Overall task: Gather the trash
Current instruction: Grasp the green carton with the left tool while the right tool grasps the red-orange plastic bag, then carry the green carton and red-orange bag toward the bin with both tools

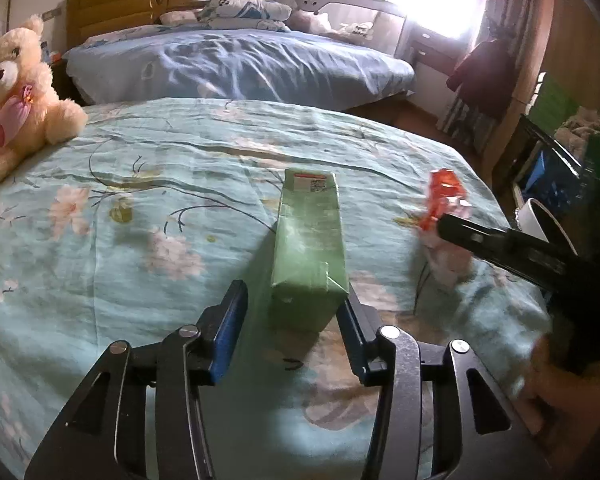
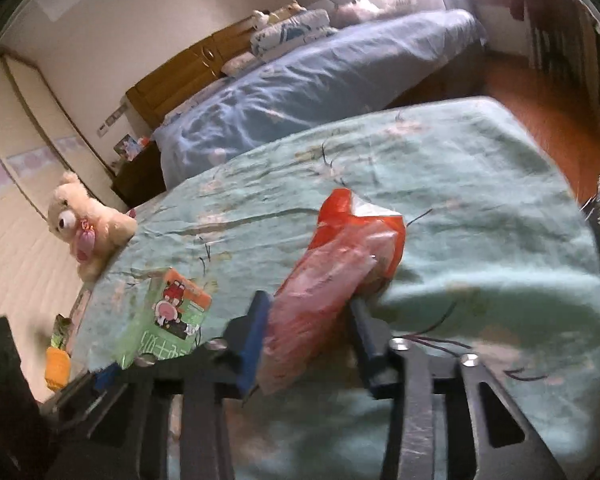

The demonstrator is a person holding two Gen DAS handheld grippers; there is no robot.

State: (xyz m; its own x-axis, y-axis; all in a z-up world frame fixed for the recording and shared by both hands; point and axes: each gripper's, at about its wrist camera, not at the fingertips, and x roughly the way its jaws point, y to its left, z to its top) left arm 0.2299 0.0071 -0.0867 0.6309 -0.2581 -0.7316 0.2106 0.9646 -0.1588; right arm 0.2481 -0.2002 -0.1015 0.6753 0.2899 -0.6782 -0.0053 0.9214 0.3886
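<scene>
While both grippers work over the bed point(image 1: 120, 208) with its pale green flowered cover, each has a piece of trash between its fingers. The left gripper point(image 1: 296, 332) straddles the near end of a green carton point(image 1: 310, 240) that lies lengthwise on the cover, pointing away from the camera. Its right finger touches the carton's side, but a gap shows at the left finger, so the fingers are apart and not yet clamped. Coming in along the carton's length makes sense, since the narrow sides fit between the fingers.

The right gripper point(image 2: 308, 332) has its fingers closed on a crumpled red and clear plastic wrapper point(image 2: 340, 264), which bulges up between them; soft film needs that squeeze low down to hold.

The left wrist view shows the carton's plain top and label, the wrapper point(image 1: 444, 200) at the tip of the other gripper, and what looks like a white bin point(image 1: 536, 220) past the bed's edge, a likely drop point. The right wrist view alone shows the carton's cartoon-printed face point(image 2: 172, 312). A plush bear point(image 1: 16, 92) sits at the far corner.
</scene>
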